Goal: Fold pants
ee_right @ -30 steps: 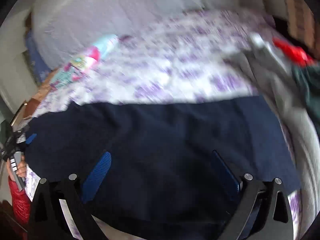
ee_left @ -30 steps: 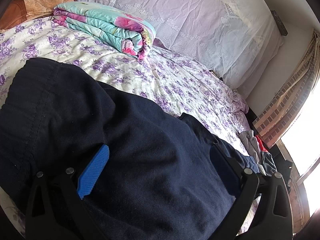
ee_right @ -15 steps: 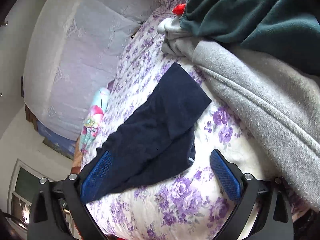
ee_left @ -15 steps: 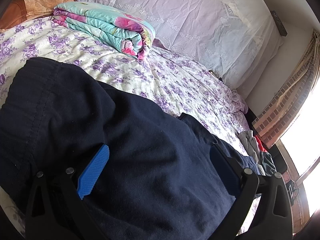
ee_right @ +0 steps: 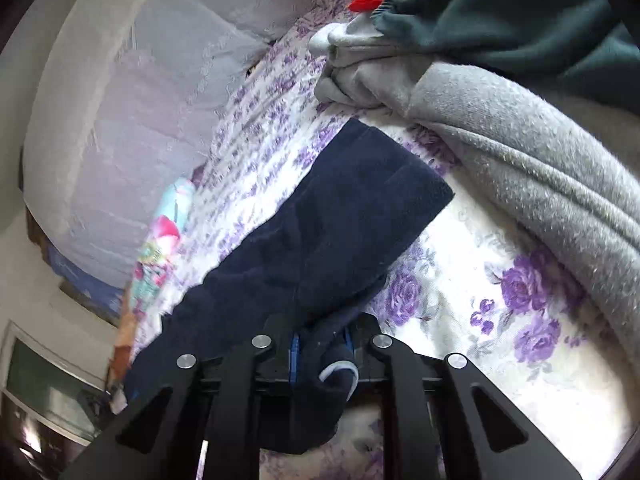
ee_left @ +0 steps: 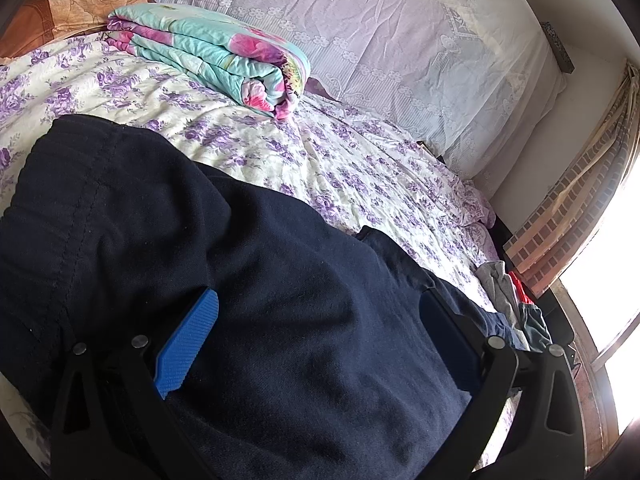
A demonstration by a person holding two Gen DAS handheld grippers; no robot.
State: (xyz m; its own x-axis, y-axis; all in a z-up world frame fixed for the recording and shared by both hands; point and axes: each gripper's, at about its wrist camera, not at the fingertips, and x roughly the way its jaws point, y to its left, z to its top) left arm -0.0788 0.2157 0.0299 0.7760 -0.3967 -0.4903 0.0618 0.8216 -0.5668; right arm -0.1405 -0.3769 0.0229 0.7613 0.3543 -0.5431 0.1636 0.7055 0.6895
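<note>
Since a second ago the right gripper (ee_right: pixel 320 346) has swung from the pants' middle to the cuff end of the dark navy fleece pants (ee_right: pixel 320 232) on the purple-flowered bedsheet (ee_right: pixel 500 300), its jaws closing on bunched cuff that could slip free when lifted, while the left gripper (ee_left: pixel 316 332) gapes wide, unmoved, with the waist end lying slack between its fingers.

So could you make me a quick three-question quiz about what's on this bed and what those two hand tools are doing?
1. True or false: the left tool has its jaws spread wide over the navy pants.
2. What is between the closing jaws of the right tool?
3. What lies by the headboard: (a) a folded floral quilt, (b) a suitcase, (c) a lamp?

Key: 1 true. 2 the pants' hem. 3 a.
</note>
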